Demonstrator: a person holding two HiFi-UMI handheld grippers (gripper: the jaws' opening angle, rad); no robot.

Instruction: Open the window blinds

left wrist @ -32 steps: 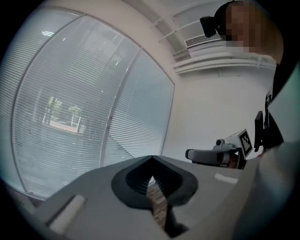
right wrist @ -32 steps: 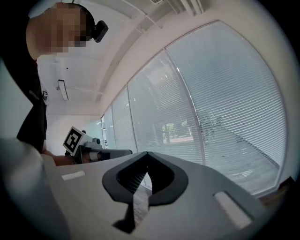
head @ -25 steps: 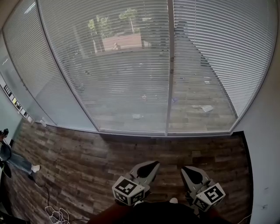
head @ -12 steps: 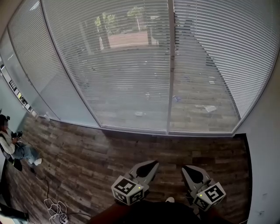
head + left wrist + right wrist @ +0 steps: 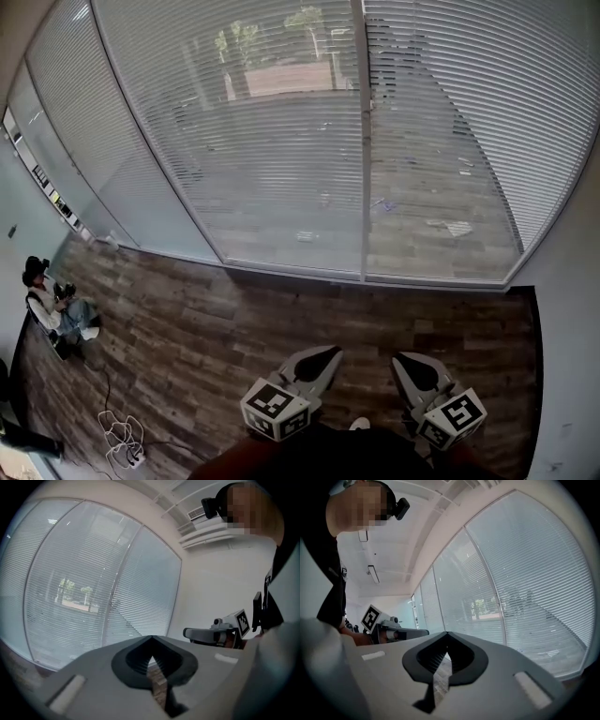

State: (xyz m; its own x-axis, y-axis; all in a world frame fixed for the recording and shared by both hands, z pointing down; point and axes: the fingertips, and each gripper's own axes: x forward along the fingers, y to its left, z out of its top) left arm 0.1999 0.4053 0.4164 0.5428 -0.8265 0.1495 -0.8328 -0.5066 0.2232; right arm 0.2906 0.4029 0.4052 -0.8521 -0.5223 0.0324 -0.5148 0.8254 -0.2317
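At 12 o'clock in the head view, the white horizontal-slat window blinds [image 5: 281, 141] hang fully lowered over tall panes. They spread from about 9 o'clock round to 3 o'clock. Green trees [image 5: 309, 21] and paved ground outside show dimly through the slats. A pale vertical window-frame post [image 5: 362, 141] divides the two widest panes, just right of centre. Below the window lies a dark wood-plank floor [image 5: 206, 328], and a plain white wall [image 5: 572, 356] closes the scene at 3 to 4 o'clock.

Both tools sit low at 6 o'clock, well apart from the blinds and touching nothing. The grey left gripper [image 5: 330, 352] points toward 1 o'clock. In the left gripper view its jaws meet at the tips with nothing between them, and only floor shows through the slit behind the pads. The grey right gripper [image 5: 397, 359] lies just beside it, toward 5 o'clock, pointing toward 11 o'clock. The right gripper view shows its jaws likewise pressed together and empty. Each gripper view catches the other gripper held alongside, with the blinds ahead.

At 8 o'clock a person [image 5: 56, 305] sits on the floor by the left-hand panes. At 7 o'clock a tangle of white cable [image 5: 120, 439] lies on the planks.
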